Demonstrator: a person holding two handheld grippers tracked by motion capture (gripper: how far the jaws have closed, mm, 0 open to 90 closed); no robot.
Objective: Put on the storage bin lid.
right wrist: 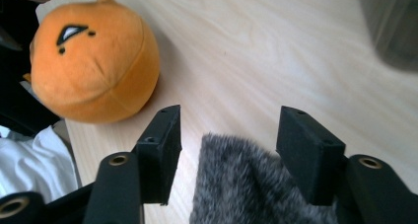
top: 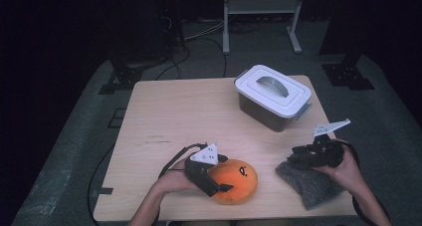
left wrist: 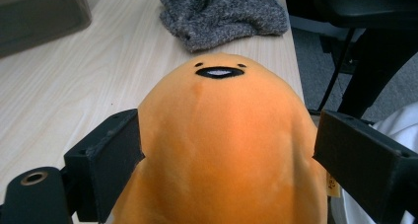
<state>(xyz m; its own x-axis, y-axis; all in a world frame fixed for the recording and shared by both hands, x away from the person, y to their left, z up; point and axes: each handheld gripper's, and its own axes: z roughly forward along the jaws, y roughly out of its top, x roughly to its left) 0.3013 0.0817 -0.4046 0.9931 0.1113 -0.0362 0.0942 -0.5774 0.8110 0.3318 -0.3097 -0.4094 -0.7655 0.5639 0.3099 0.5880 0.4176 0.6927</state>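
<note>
A: Left gripper (left wrist: 226, 150) status?

B: It sat around the orange plush (left wrist: 224, 145), one jaw each side. In the left gripper view the left pad touched the plush flank and the right pad stood just off it. So jaws apart, not clamped.

A: Where was the plush?

B: On the bench (top: 189, 111), near the front edge, just left of centre in the high view. Stitched black face pointed up and toward the right hand's side. Left hand (top: 171, 178) held the gripper low beside it.

A: Right gripper (right wrist: 226, 135)?

B: Jaws apart, straddling the near end of the grey knit cloth (right wrist: 246, 184). In the right gripper view there was a clear gap between each pad and the cloth, so no grip. The cloth lay flat on the bench at the front right corner.

A: Spacing between the two items?

B: Near each other but not touching, bare wood between them.

A: Anything else on the bench?

B: A dark storage box (top: 271, 96) with a white lid, latched, handle folded flat. It stood at the far right, well apart from both grippers.
</note>
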